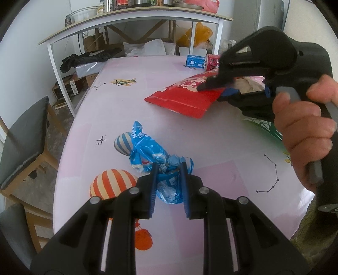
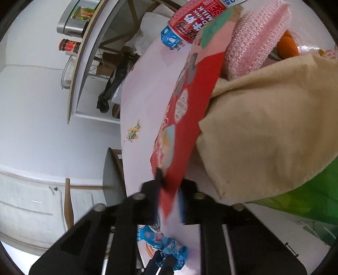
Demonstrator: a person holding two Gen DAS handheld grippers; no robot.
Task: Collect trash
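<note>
My left gripper (image 1: 169, 169) is shut on a crumpled blue plastic wrapper (image 1: 147, 152) that lies on the pink table (image 1: 118, 110). The wrapper also shows in the right wrist view (image 2: 169, 251) at the bottom. My right gripper (image 2: 169, 186) is shut on the corner of a red snack bag (image 2: 190, 118), tilted on edge over the table. In the left wrist view the red bag (image 1: 181, 97) hangs from the right gripper (image 1: 209, 84) at the upper right, held by a hand.
A red milk can (image 1: 212, 62) and a blue packet (image 1: 195, 61) lie at the table's far edge. A beige cloth (image 2: 270, 135), a pink knitted item (image 2: 253, 38) and a green bag (image 2: 306, 190) sit at the right. A chair (image 1: 25, 139) stands left; a shelf table (image 1: 135, 19) behind.
</note>
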